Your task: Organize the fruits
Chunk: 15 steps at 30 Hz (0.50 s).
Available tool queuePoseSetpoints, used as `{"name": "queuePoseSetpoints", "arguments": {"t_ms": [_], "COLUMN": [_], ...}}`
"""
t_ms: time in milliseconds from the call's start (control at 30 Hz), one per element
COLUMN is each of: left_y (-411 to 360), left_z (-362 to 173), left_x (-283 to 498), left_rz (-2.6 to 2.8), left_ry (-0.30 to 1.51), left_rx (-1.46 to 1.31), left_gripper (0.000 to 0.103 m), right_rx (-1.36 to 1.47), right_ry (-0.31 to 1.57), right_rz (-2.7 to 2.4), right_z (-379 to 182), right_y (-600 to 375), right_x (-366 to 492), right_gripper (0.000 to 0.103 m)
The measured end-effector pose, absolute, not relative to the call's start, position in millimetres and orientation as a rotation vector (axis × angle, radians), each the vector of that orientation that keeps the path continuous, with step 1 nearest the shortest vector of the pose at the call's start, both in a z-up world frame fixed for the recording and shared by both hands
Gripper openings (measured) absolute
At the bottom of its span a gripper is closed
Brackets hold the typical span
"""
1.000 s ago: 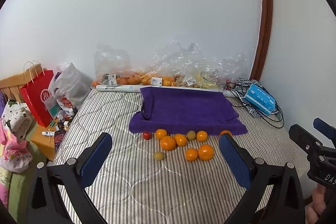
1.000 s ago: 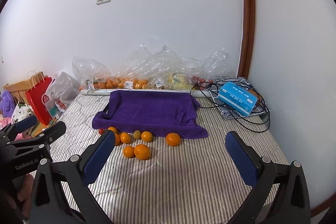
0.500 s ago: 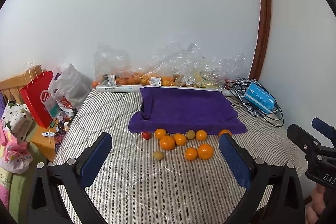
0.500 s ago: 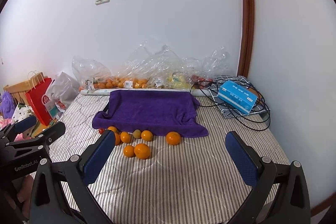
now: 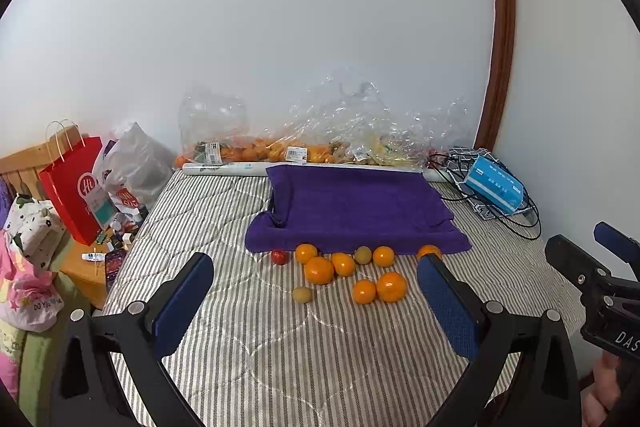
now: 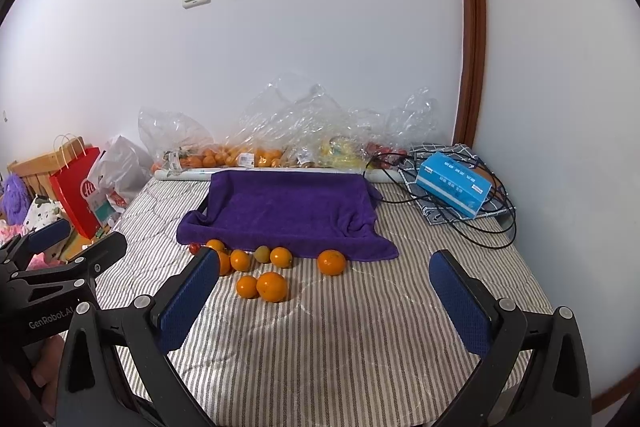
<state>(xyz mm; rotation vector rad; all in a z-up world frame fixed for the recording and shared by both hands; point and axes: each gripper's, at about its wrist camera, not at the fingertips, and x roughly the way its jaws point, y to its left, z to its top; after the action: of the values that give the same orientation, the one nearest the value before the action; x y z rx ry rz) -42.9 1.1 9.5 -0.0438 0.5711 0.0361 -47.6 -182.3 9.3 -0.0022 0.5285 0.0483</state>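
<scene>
Little has changed in the last second; both views have only crept slightly closer. My left gripper [image 5: 314, 301] and right gripper [image 6: 324, 291] stay wide and empty; the oranges [image 5: 319, 270] lie loose ahead of my fingers, before the purple towel [image 6: 292, 207]; sorting hasn't begun.

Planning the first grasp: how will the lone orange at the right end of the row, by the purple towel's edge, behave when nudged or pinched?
The lone orange is round and sits free on the striped mattress, so a nudge would probably roll it. The quilted surface looks soft and may slow it. Its skin looks smooth, so an off-centre pinch could slip.
</scene>
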Motion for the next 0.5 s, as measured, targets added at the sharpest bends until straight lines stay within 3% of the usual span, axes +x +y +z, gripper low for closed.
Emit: {"name": "queuePoseSetpoints", "arguments": {"t_ms": [500], "left_y": [0.2], "left_z": [13.6], "left_x": [-44.0], "left_rz": [0.039], "left_ry": [0.562], "left_rx": [-0.049], "left_gripper": [0.102], "right_rx": [0.002], "right_ry": [0.519], "right_rz": [0.064], "right_z": [12.0], "right_y": [-178.6], "right_x": [-50.8], "right_gripper": [0.103]}}
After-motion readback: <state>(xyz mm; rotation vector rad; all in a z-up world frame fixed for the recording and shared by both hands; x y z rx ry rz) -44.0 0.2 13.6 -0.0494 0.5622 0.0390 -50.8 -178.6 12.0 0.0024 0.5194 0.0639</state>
